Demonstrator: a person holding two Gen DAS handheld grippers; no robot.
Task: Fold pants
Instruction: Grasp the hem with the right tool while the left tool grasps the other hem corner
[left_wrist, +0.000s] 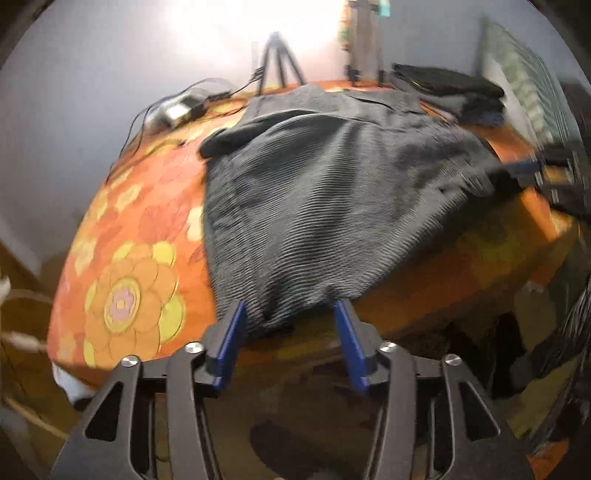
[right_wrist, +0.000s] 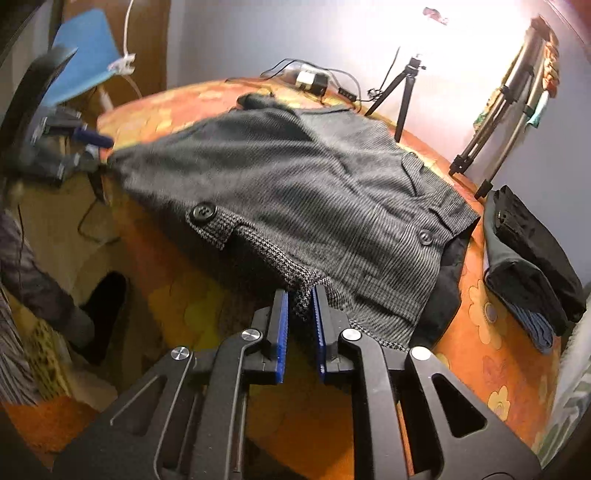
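Grey ribbed pants (left_wrist: 325, 192) lie folded on a bed with an orange flowered cover (left_wrist: 129, 258). My left gripper (left_wrist: 290, 312) is open, its blue fingers (left_wrist: 232, 332) straddling the near fabric edge at the bed's rim. In the right wrist view the pants (right_wrist: 295, 192) show two black buttons and a houndstooth waistband. My right gripper (right_wrist: 300, 295) is shut on the waistband corner (right_wrist: 303, 295). The left gripper (right_wrist: 88, 147) appears at the far left by the other corner; the right gripper (left_wrist: 546, 166) appears at the right of the left wrist view.
A stack of folded dark clothes (right_wrist: 532, 258) sits on the bed at the right, also in the left wrist view (left_wrist: 450, 92). Tripods (right_wrist: 402, 92) stand beyond the bed. A power adapter with cables (right_wrist: 310, 81) lies at the far edge. A blue chair (right_wrist: 85, 51) stands at left.
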